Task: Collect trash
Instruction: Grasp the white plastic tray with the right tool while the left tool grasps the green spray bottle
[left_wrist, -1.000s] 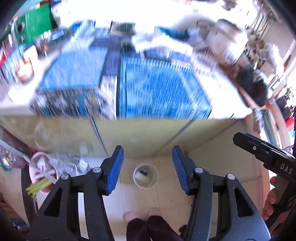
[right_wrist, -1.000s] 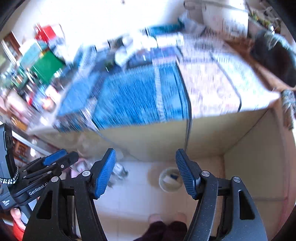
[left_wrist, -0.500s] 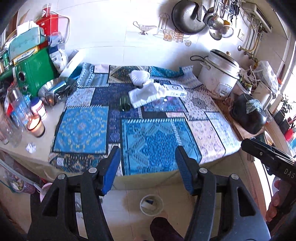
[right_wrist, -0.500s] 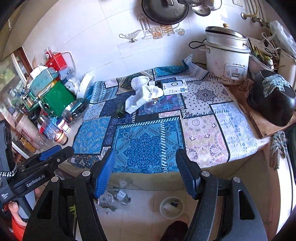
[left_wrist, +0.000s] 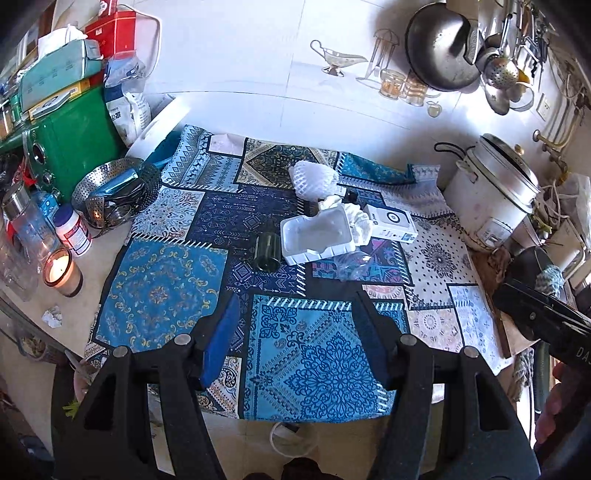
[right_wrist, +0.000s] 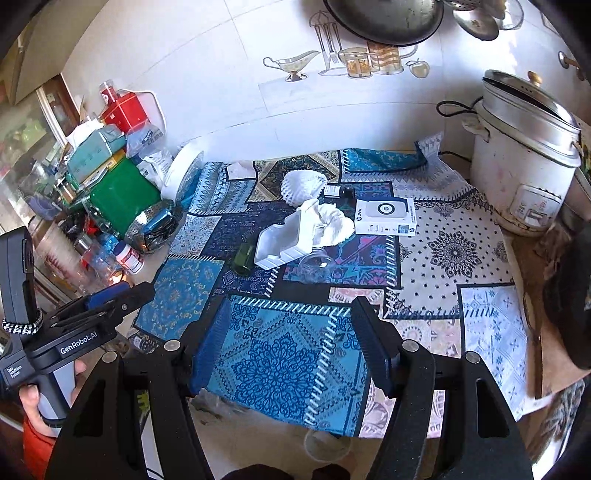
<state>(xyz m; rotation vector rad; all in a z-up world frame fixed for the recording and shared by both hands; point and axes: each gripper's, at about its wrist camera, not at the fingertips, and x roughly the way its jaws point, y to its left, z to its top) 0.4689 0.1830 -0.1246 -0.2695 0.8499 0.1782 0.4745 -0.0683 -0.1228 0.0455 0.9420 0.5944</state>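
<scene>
Risk first: trash sits in one tight cluster mid-surface, so a grab at the white foam tray (left_wrist: 317, 235) could knock the dark green glass (left_wrist: 267, 252) just beside it, or roll the clear plastic cup (left_wrist: 351, 263) lying against its near edge. Crumpled tissue (right_wrist: 328, 223) overlaps the tray, so it may come away with it or drop off. Lit candle (left_wrist: 62, 271) at the left edge is a hazard for any wide left sweep.

Surface (left_wrist: 166, 291) wears a patchwork blue cloth; clutter stacked at left, rice cooker (right_wrist: 524, 155) at right, tiled wall behind with pans hung up. Small bin on the floor below the near edge, partly hidden.

Left tool (left_wrist: 295, 339) and right tool (right_wrist: 291, 338) both hover over the near edge, jaws spread wide, nothing held. White box (right_wrist: 386, 215) and foam net (left_wrist: 314, 179) sit behind the cluster.
</scene>
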